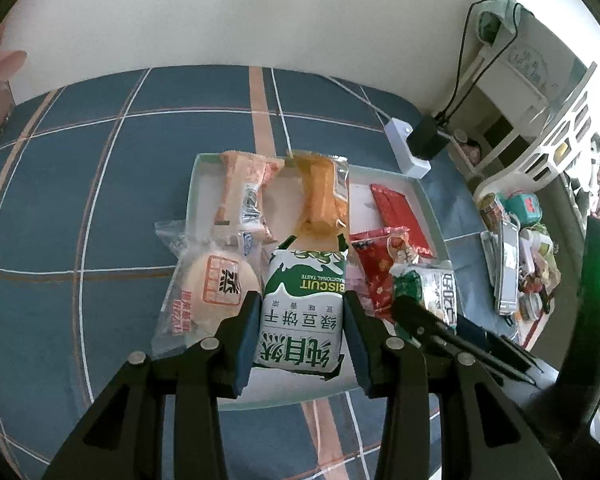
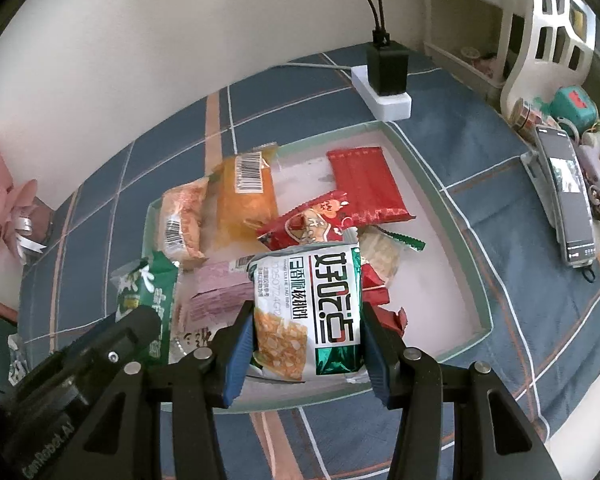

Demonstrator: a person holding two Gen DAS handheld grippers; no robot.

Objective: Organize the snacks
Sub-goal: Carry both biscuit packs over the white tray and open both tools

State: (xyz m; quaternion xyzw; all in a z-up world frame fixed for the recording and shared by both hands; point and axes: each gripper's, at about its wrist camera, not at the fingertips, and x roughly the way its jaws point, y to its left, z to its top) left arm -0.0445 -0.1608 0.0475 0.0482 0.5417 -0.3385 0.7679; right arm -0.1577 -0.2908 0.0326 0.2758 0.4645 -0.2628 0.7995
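My left gripper [image 1: 302, 304] is shut on a green and white biscuit packet [image 1: 300, 312], held over the near end of a shallow white tray [image 1: 194, 184]. My right gripper [image 2: 306, 312] is shut on a white and green walnut crisp packet [image 2: 308, 312] over the same tray [image 2: 452, 216]. The tray holds an orange bread packet [image 2: 246, 200], a peach packet [image 2: 182, 224], a red flat packet [image 2: 364, 184], a red cartoon packet [image 2: 308, 228] and a pink packet [image 2: 216, 288]. A round pastry in clear wrap [image 1: 216, 284] lies at the tray's left edge. The left gripper and its biscuit packet [image 2: 148, 292] show at the left of the right wrist view.
The tray sits on a blue checked cloth [image 1: 80, 200]. A white power strip with a black charger [image 2: 384, 84] lies behind the tray. A phone [image 2: 568, 200] and small clutter [image 1: 528, 248] lie to the right. A pink bouquet [image 2: 0, 208] is at the left by the wall.
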